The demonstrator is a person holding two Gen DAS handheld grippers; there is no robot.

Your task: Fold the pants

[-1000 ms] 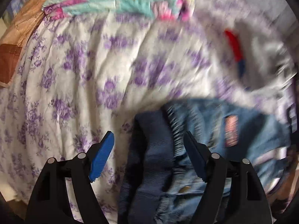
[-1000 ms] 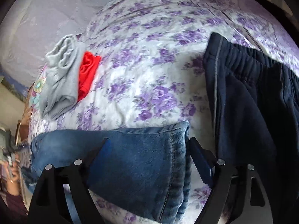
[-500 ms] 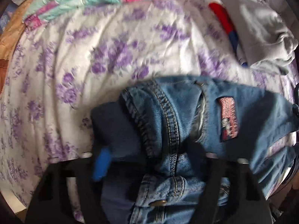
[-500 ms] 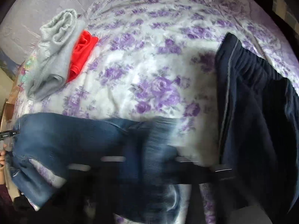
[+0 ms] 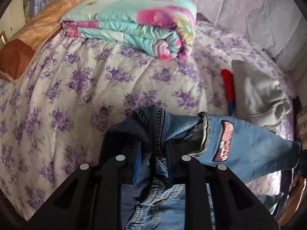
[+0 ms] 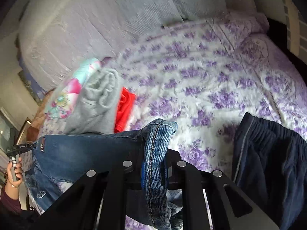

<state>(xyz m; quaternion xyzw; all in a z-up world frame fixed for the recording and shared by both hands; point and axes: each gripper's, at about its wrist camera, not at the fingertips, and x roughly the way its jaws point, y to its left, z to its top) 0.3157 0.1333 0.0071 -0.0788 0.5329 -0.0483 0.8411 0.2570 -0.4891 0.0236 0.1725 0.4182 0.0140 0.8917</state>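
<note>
Blue jeans (image 5: pixel 249 145) with a red patch hang between my two grippers above the flowered bedspread (image 5: pixel 76 88). My left gripper (image 5: pixel 153 153) is shut on the waistband end, bunched with its dark ribbed lining. My right gripper (image 6: pixel 154 164) is shut on a stitched hem edge of the jeans (image 6: pixel 86 153), which stretch away to the left toward the other hand-held gripper (image 6: pixel 17 149).
A folded turquoise and pink quilt (image 5: pixel 138 25) lies at the back of the bed. A folded grey garment (image 5: pixel 259 95) and a red one (image 5: pixel 227 84) lie beside the jeans. Dark navy pants (image 6: pixel 272 164) lie at the right. A brown pillow (image 5: pixel 23 44) is at the left.
Both grippers have closed on the jeans and lifted them off the bed; both views have tilted up toward the back of the bed.
</note>
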